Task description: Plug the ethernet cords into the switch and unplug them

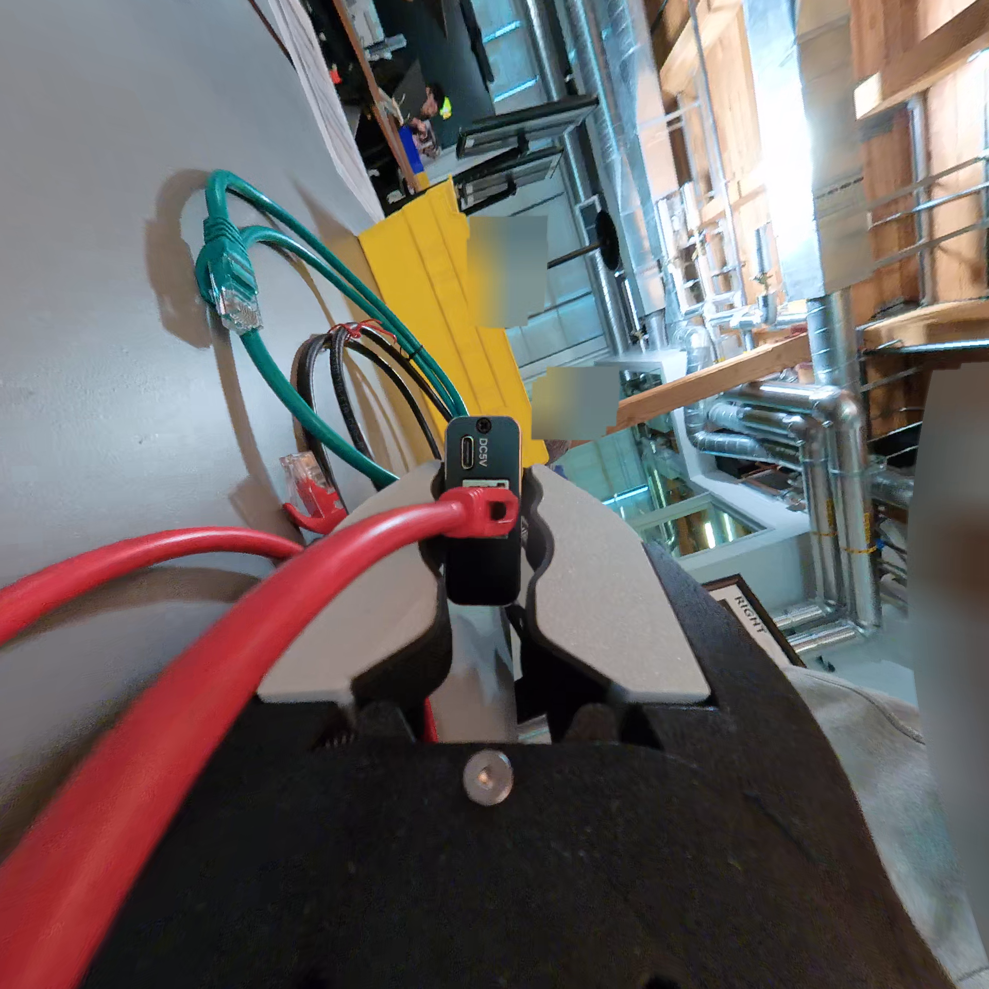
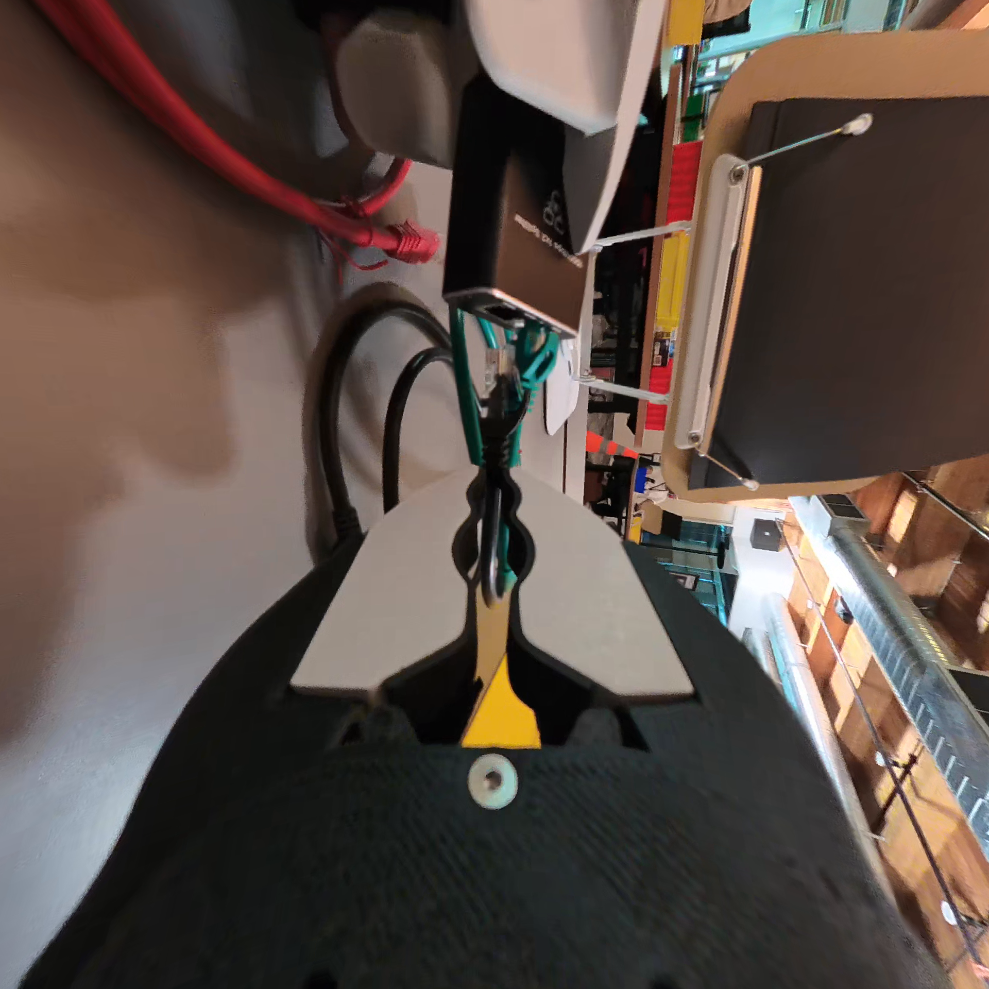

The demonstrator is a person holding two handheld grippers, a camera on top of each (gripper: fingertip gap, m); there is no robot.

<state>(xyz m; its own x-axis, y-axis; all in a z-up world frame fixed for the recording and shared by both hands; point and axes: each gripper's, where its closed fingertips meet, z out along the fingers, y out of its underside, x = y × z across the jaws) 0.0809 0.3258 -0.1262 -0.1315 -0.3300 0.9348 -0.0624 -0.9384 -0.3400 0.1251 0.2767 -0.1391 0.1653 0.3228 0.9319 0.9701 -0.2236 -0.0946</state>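
My left gripper (image 1: pixel 484 481) is shut on a small black switch (image 1: pixel 481 556) and holds it above the white table. A red ethernet cord (image 1: pixel 267 605) is plugged into the switch by its red boot (image 1: pixel 489 511); its other clear plug (image 1: pixel 307 476) lies on the table. My right gripper (image 2: pixel 495 481) is shut on a black ethernet cord (image 2: pixel 495 444), whose plug points at the port end (image 2: pixel 508 316) of the switch (image 2: pixel 514 230) and sits just short of it. A green cord (image 1: pixel 230 278) lies loose on the table and also shows behind the black plug in the right wrist view (image 2: pixel 535 353).
Loops of black cable (image 1: pixel 342 385) lie on the white table (image 1: pixel 107 160) in front of a yellow bin (image 1: pixel 444 299). In the right wrist view a wood-framed black panel (image 2: pixel 856 278) stands beyond the table, and a white oval object (image 2: pixel 559 396) lies near its edge.
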